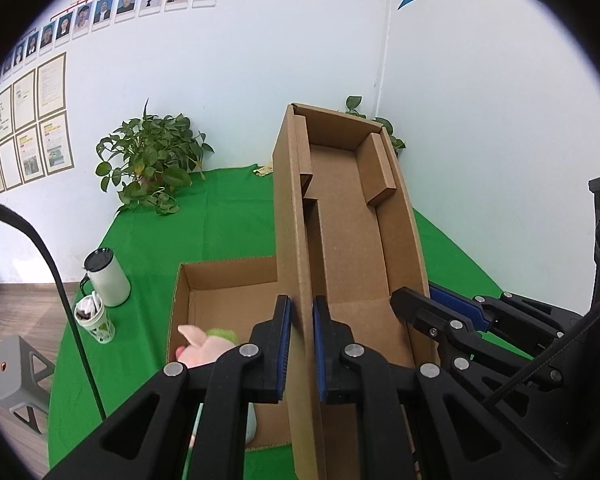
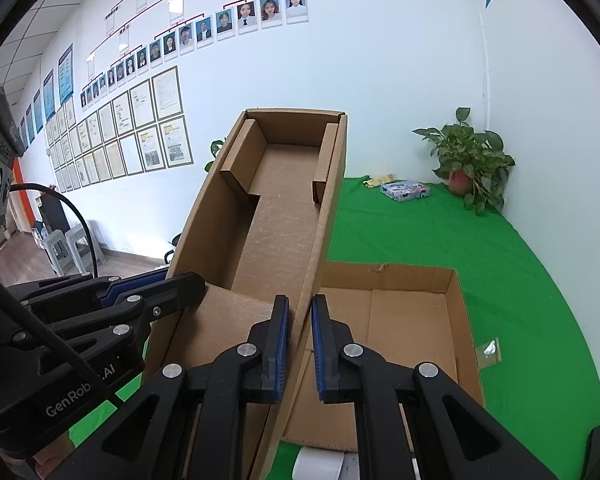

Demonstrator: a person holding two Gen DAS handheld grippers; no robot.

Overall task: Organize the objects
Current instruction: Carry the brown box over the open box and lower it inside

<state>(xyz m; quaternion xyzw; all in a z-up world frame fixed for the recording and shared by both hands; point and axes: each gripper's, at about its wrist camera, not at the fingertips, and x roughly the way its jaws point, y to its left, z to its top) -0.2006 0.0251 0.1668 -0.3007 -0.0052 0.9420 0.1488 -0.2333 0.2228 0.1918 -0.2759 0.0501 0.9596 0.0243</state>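
Note:
A long cardboard lid (image 1: 352,220) with folded-in flaps hangs tilted in the air, its hollow side facing both cameras. My left gripper (image 1: 300,344) is shut on the lid's left side wall. My right gripper (image 2: 300,344) is shut on the lid's (image 2: 284,208) right side wall. Each gripper also shows in the other's view: the right gripper (image 1: 426,298) and the left gripper (image 2: 180,278). Below the lid an open cardboard box (image 1: 228,280) sits on the green cloth, with a pink and green plush toy (image 1: 198,346) in it. The box (image 2: 404,320) interior on the right looks bare.
The green-covered table (image 2: 480,248) carries a potted plant (image 1: 152,156), a white flask (image 1: 108,280) and a patterned cup (image 1: 96,320) at left. Another plant (image 2: 472,164) and a small colourful box (image 2: 404,191) stand at the back right. A grey stool (image 1: 16,376) stands on the floor.

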